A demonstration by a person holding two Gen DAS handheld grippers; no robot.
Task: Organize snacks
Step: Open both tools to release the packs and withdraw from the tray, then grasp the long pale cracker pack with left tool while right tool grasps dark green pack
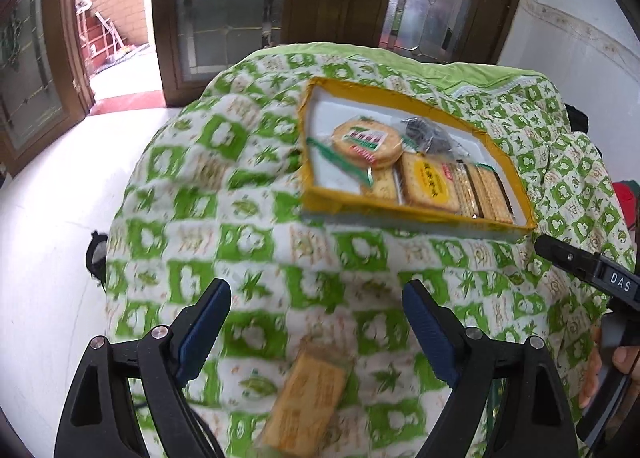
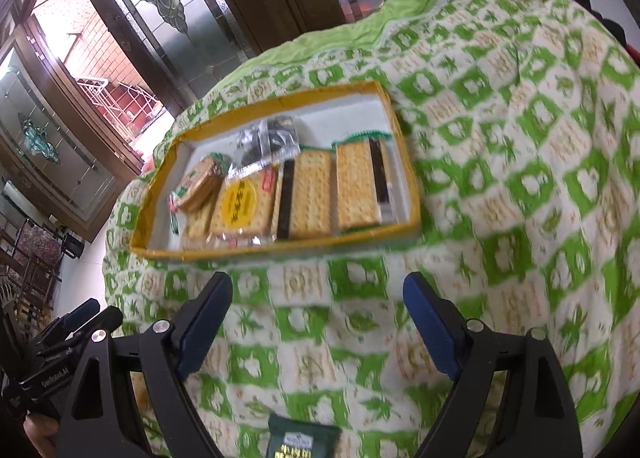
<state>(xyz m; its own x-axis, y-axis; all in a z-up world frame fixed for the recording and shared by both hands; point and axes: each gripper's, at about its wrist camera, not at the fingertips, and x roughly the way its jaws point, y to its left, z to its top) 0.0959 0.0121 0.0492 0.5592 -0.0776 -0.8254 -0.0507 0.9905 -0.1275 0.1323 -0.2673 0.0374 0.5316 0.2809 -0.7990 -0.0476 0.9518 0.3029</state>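
Two grippers were held over the cloth-covered table (image 1: 248, 193). Left gripper (image 1: 316, 322): fingers spread wide, nothing held, a cracker pack (image 1: 308, 398) lying loose below. Box (image 1: 404, 213) with snacks (image 1: 430, 181) was set beyond. Right gripper (image 2: 318, 318): fingers wide, empty, a dark green packet (image 2: 302, 440) seen beneath.

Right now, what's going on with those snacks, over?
Both hand-held grippers, left and right, open, empty. Yellow box part filled. Cracker pack and green packet outside on cloth. Nothing blocking.
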